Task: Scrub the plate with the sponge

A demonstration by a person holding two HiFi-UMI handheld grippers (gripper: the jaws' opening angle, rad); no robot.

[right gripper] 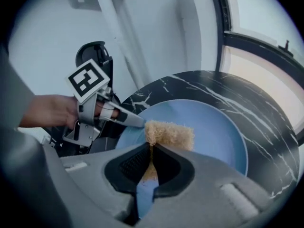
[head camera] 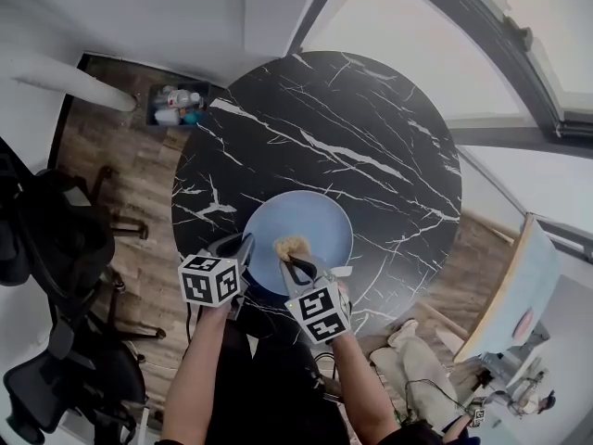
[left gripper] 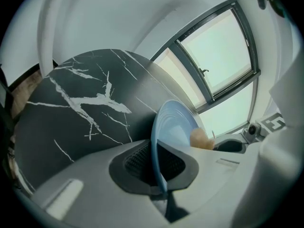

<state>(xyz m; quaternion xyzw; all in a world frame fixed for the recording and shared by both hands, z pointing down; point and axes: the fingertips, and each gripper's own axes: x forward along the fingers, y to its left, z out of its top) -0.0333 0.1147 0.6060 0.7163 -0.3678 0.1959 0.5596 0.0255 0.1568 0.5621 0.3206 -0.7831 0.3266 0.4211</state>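
A light blue plate [head camera: 310, 225] rests on the round black marble table [head camera: 371, 128], near its front edge. My left gripper [head camera: 246, 245] is shut on the plate's near-left rim; in the left gripper view the plate [left gripper: 173, 127] stands edge-on between the jaws. A tan, fibrous sponge [head camera: 291, 247] sits on the plate's near part, pinched in my right gripper [head camera: 295, 265]. In the right gripper view the sponge [right gripper: 168, 133] sticks out past the shut jaws, over the plate [right gripper: 213, 132], with the left gripper [right gripper: 135, 121] just to its left.
The table's front edge runs just below the plate. A dark office chair [head camera: 56, 239] stands at the left on the wooden floor. A small bin of bottles [head camera: 176, 107] sits on the floor behind the table. Large windows [head camera: 445, 26] lie beyond the table.
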